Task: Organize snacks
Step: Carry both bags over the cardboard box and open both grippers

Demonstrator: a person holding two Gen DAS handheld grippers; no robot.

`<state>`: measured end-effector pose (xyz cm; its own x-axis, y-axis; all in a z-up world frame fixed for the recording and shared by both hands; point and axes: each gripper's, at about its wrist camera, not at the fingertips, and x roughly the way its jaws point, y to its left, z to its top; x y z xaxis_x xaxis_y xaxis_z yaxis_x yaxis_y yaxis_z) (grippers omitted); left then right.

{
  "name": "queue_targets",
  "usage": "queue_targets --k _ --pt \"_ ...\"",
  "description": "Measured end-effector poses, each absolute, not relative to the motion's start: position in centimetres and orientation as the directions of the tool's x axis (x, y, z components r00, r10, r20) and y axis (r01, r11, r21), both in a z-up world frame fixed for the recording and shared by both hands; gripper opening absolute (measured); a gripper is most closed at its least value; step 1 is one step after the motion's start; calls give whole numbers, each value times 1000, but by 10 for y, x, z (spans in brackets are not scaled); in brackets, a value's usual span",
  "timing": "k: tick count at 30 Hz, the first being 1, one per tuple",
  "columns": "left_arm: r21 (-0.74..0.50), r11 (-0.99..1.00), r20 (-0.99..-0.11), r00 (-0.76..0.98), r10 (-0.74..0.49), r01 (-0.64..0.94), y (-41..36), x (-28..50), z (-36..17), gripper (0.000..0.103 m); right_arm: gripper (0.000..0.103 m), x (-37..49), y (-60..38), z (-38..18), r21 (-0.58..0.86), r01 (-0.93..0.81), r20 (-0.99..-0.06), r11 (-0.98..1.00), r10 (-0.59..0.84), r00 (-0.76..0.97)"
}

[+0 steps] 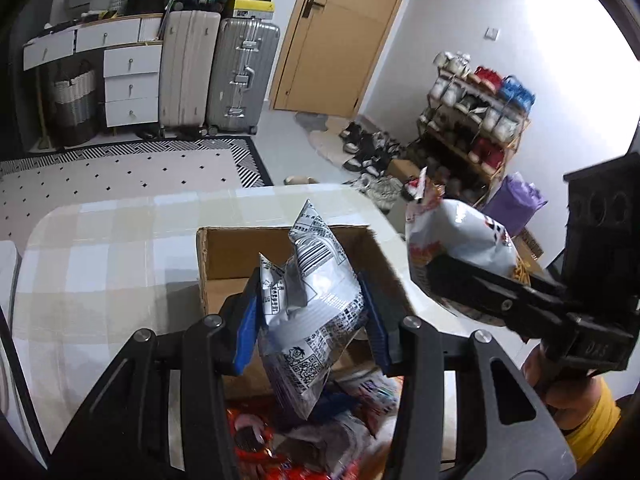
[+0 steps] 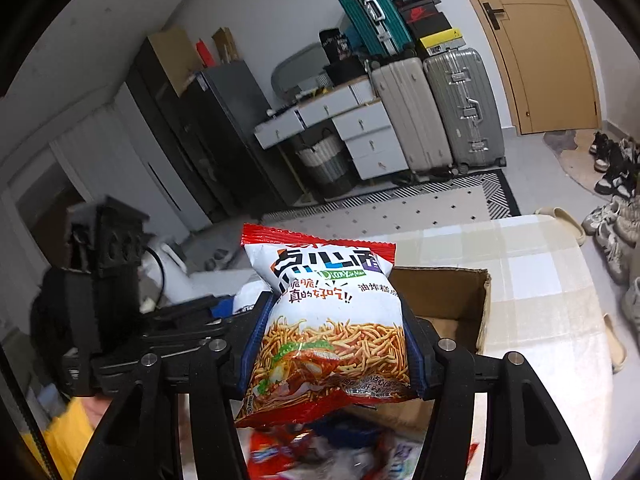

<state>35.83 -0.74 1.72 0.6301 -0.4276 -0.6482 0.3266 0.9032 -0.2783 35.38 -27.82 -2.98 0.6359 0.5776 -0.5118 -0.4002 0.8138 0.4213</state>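
Observation:
My left gripper [image 1: 310, 316] is shut on a silver snack bag [image 1: 308, 320] with black print, its back showing, held above the open cardboard box [image 1: 280, 240] on the checked table. My right gripper [image 2: 334, 340] is shut on a white and red noodle snack bag [image 2: 328, 320], also above the box [image 2: 460, 300]. The right gripper with its bag [image 1: 460, 240] shows at the right in the left wrist view. The left gripper [image 2: 192, 316] shows at the left in the right wrist view. Several snack packets [image 1: 320, 432] lie under both grippers.
The table has a pale checked cloth [image 1: 100, 260]. Behind stand suitcases [image 1: 240, 76], white drawers [image 1: 130, 84], a laundry basket [image 1: 76, 100] and a wooden door [image 1: 340, 32]. A shoe rack [image 1: 472, 120] and loose shoes [image 1: 368, 148] are at the right.

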Motion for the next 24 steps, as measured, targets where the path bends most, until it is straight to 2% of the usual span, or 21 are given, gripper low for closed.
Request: queue_targets --k 12,24 --pt "-238 916 -713 583 -390 322 -31 415 -43 43 58 389 -281 -72 431 -346 -586 833 550 595" --pt "-211 934 -739 578 -346 290 -42 440 -75 44 58 394 -283 -88 454 -318 -600 833 549 582"
